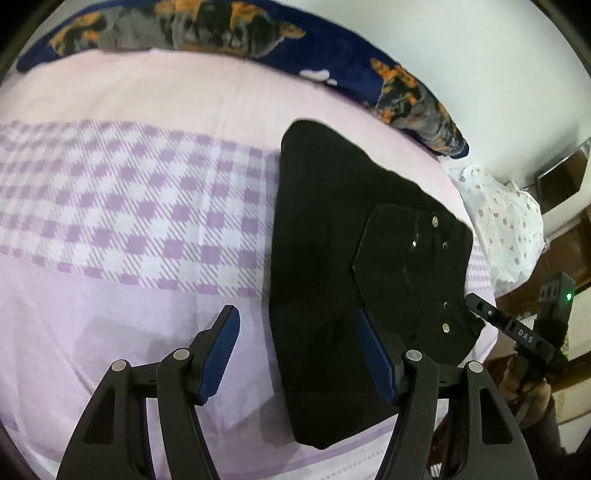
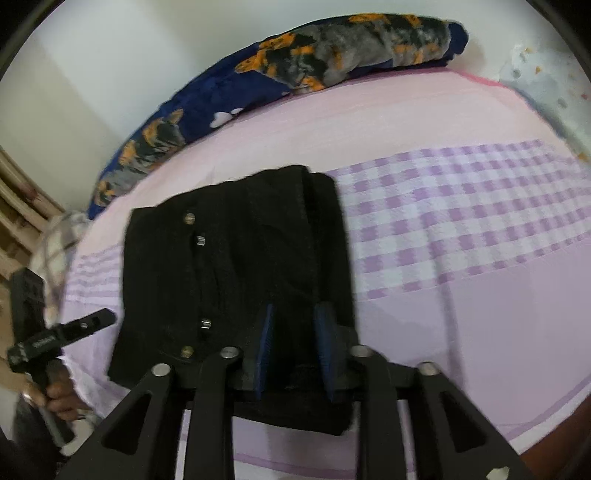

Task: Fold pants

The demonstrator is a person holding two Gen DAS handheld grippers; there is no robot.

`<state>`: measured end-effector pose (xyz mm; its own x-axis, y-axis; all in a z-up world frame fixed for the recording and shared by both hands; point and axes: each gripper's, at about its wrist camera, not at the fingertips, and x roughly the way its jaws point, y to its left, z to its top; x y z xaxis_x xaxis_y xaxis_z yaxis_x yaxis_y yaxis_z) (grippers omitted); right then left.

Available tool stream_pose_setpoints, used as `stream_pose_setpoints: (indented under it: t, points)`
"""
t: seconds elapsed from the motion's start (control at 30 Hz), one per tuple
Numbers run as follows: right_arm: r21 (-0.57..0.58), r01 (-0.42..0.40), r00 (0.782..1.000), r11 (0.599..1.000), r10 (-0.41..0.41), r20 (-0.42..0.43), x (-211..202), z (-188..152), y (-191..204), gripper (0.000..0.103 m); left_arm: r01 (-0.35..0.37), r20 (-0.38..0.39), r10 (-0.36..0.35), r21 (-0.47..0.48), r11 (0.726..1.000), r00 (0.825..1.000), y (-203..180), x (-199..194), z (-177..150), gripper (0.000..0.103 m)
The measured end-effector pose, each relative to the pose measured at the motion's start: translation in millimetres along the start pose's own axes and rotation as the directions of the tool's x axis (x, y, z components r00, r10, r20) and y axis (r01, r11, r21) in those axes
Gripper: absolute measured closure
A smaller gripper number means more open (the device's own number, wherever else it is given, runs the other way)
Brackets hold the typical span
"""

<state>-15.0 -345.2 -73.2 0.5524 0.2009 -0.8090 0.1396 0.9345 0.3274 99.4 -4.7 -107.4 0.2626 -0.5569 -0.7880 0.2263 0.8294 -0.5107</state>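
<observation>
Black pants (image 1: 325, 221) lie folded on the bed, and metal buttons (image 1: 436, 220) show along their right side. My left gripper (image 1: 299, 332) is open above their near left edge, with one blue pad (image 1: 373, 354) over the cloth and the other over the sheet. In the right wrist view the pants (image 2: 229, 277) fill the middle, with buttons (image 2: 189, 218) on their left part. My right gripper (image 2: 295, 332) hangs low over their right half. Its blue pads stand apart with black cloth seen between them, and I see no pinch on it.
The bed has a pink sheet with a purple check band (image 1: 129, 206). A dark blue patterned blanket (image 1: 207, 26) runs along the far side by the white wall. A white spotted pillow (image 1: 506, 229) lies at the right. A hand (image 1: 524, 380) holds the other gripper's handle.
</observation>
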Motion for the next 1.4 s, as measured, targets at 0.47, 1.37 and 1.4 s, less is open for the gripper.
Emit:
stream_pose_setpoints:
  t: [0.47, 1.37, 1.4]
  points:
    - [0.154, -0.253, 0.959, 0.955, 0.269, -0.094, 22, 15, -60, 0.058, 0.124, -0.057, -0.125, -0.019, 0.992, 0.990, 2, 10, -2, 0.036]
    - [0.217, -0.512, 0.820, 0.831, 0.548, -0.162, 62, 46, -62, 0.068, 0.162, -0.031, -0.162, -0.015, 0.987, 0.986, -9, 33, 21, 0.058]
    - [0.223, -0.501, 0.828, 0.836, 0.538, -0.157, 61, 45, -61, 0.069, 0.150, -0.026, -0.150, -0.020, 0.989, 0.988, -8, 33, 21, 0.060]
